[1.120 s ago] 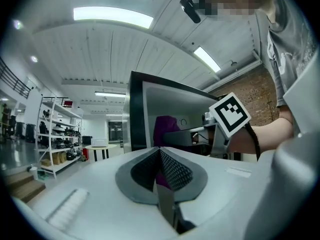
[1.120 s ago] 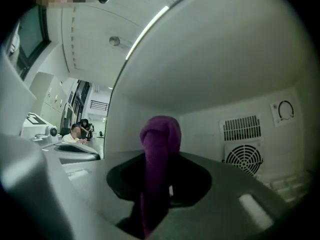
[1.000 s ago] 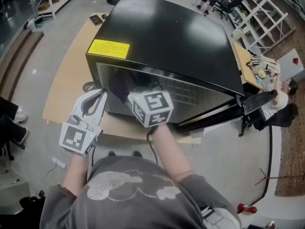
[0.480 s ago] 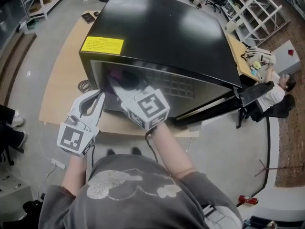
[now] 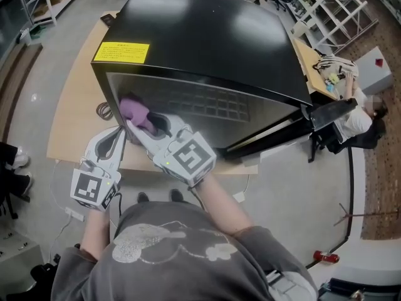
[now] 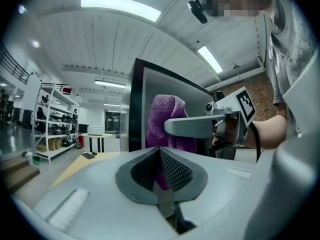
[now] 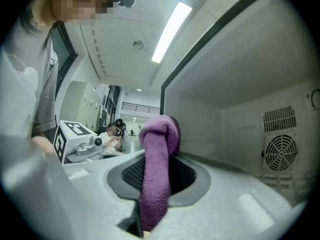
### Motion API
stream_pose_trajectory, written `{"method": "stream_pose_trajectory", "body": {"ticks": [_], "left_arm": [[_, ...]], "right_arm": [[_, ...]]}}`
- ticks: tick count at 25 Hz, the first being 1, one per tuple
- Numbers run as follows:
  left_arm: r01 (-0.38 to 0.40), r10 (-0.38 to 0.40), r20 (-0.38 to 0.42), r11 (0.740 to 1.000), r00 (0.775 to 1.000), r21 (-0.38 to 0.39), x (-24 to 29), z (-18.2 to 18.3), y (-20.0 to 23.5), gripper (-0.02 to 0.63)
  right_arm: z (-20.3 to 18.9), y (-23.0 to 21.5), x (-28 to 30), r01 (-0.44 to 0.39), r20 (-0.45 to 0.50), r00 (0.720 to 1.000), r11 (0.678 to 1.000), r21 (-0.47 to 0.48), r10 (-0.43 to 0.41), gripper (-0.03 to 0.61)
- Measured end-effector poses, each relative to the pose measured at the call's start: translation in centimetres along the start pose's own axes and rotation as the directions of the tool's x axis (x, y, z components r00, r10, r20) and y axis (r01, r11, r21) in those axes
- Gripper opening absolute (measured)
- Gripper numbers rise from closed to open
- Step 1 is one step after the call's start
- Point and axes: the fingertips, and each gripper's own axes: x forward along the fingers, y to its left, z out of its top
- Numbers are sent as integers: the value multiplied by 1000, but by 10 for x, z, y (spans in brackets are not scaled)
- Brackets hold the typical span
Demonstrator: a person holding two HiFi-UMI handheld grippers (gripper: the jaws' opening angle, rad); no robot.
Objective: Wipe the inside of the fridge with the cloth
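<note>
A black fridge (image 5: 207, 36) lay on a pale wooden table (image 5: 75, 105), its open front turned toward the person wearing the camera. A yellow label (image 5: 121, 52) with dark print sat near the front left corner of its upper face; the print was too small to read.

The right gripper (image 5: 141, 130) reached into the left end of the opening. Its jaws were clamped on a purple cloth (image 5: 133, 111), which bunched above the fingertips and ran down between them. The cloth sat just inside the fridge, close to the left inner wall; whether it touched the wall could not be told. The right gripper view showed pale inner walls, a block of vent slots (image 7: 279, 118) and a round fan grille (image 7: 279, 153) on the far wall.

The left gripper (image 5: 118, 133) hung just outside the opening, below and left of the cloth, its jaws drawn together with nothing between them.

Each gripper carried a cube with black-and-white square markers (image 5: 188, 157), which bore no letters. A seated person (image 5: 358, 115) was at the far right, beyond the fridge's swung-open door (image 5: 326, 115).
</note>
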Motion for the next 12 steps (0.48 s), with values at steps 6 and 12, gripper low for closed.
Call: {"method": "stream_pose_trajectory", "body": {"ticks": [6, 12], "left_arm": [[14, -14, 28, 1000, 1000, 9, 3, 9, -6, 11], [38, -41, 70, 998, 997, 41, 15, 27, -14, 11]], "right_arm": [[15, -23, -4, 97, 38, 995, 995, 18, -97, 75], [8, -62, 6, 199, -28, 979, 979, -31, -200, 75]]}}
